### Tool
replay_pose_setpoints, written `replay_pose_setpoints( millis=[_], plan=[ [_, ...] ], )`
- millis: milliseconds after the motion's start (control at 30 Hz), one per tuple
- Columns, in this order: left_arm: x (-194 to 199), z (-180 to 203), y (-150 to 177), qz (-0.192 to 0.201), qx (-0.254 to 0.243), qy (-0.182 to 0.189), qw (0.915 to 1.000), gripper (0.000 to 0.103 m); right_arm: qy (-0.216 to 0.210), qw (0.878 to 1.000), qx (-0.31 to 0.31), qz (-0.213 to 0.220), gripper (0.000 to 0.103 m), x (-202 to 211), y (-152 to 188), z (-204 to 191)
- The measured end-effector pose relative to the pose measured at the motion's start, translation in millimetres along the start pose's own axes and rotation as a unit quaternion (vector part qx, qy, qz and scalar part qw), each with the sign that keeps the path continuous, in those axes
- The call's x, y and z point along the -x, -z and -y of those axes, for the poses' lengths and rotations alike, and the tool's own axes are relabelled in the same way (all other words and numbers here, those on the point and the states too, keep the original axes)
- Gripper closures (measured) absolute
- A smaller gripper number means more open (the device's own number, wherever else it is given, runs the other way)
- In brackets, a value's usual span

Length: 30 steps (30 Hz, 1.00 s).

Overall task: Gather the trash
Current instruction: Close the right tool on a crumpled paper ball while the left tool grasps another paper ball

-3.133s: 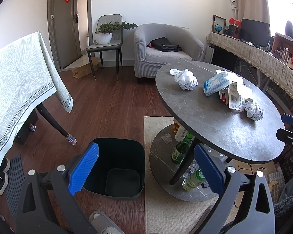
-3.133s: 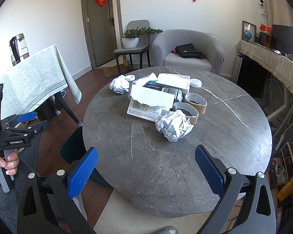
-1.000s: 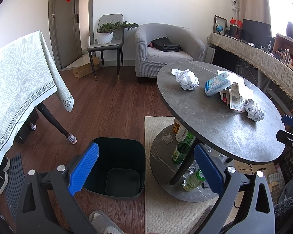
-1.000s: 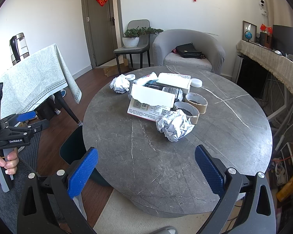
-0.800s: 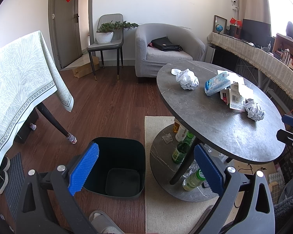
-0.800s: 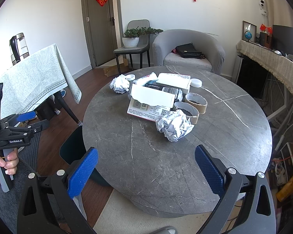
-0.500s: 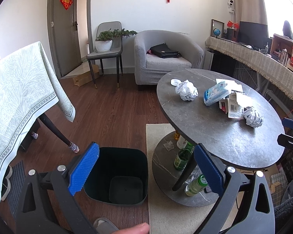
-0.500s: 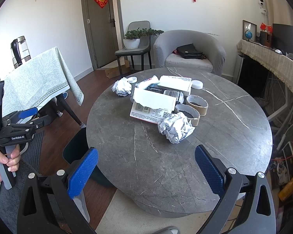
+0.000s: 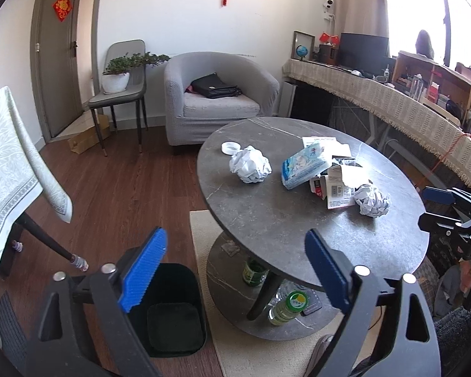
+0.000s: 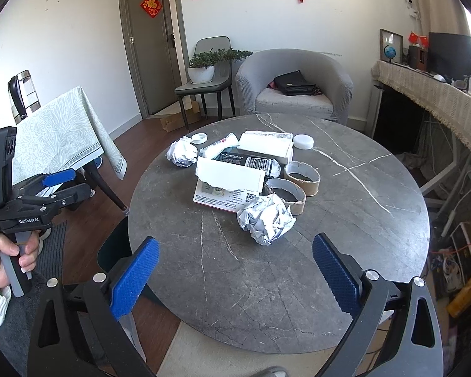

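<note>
Left gripper (image 9: 235,270) closing on nothing; right gripper (image 10: 235,276) spread wide, empty. Two crumpled paper balls (image 10: 265,218) (image 9: 250,168) lie on the round table (image 9: 267,220); bin (image 9: 169,311) stands beside the table's base. Advise centring pads around one ball before clamping.

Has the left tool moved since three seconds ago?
Yes. In the right wrist view, the left tool has shifted up and right, closer to the round table. Its jaws are closing, empty.

- Left gripper (image 9: 232,264): jaws closing, nothing between them.
- Round grey table (image 9: 267,220): two crumpled paper balls (image 9: 250,168), tissue pack (image 9: 304,165), torn box (image 9: 339,185).
- Dark bin (image 9: 172,314): on floor beside table.
</note>
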<state>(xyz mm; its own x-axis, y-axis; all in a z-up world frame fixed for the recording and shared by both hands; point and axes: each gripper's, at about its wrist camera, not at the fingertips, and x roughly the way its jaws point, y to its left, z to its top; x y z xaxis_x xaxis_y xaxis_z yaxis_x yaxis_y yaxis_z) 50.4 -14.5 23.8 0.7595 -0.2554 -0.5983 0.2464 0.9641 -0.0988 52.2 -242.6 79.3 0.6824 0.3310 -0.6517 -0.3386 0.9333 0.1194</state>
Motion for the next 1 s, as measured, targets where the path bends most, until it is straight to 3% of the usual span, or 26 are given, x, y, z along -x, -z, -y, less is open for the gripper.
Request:
replay_pose_setpoints(
  millis=[400, 800, 933, 1000],
  plan=[
    [-70.6, 3.7, -40.8, -0.014, -0.024, 0.044, 0.9987, 0.029, -0.011, 1.000, -0.010, -0.021, 0.006, -42.6, -17.8, 13.8],
    [-135.7, 3.4, -58.6, -0.035, -0.025, 0.020, 0.9989, 0.026, -0.011, 0.999, -0.003, -0.039, 0.007, -66.3, -15.8, 31.2],
    [-152.1, 2.4, -61.7, -0.046, -0.017, 0.023, 0.9985, 0.028, -0.021, 0.999, -0.005, -0.039, 0.017, -70.0, -15.9, 33.8],
    [-157.2, 4.1, -61.9, -0.051, -0.019, 0.024, 0.9982, 0.036, -0.025, 0.999, -0.005, -0.041, 0.020, -71.6, -15.4, 33.3]
  ],
)
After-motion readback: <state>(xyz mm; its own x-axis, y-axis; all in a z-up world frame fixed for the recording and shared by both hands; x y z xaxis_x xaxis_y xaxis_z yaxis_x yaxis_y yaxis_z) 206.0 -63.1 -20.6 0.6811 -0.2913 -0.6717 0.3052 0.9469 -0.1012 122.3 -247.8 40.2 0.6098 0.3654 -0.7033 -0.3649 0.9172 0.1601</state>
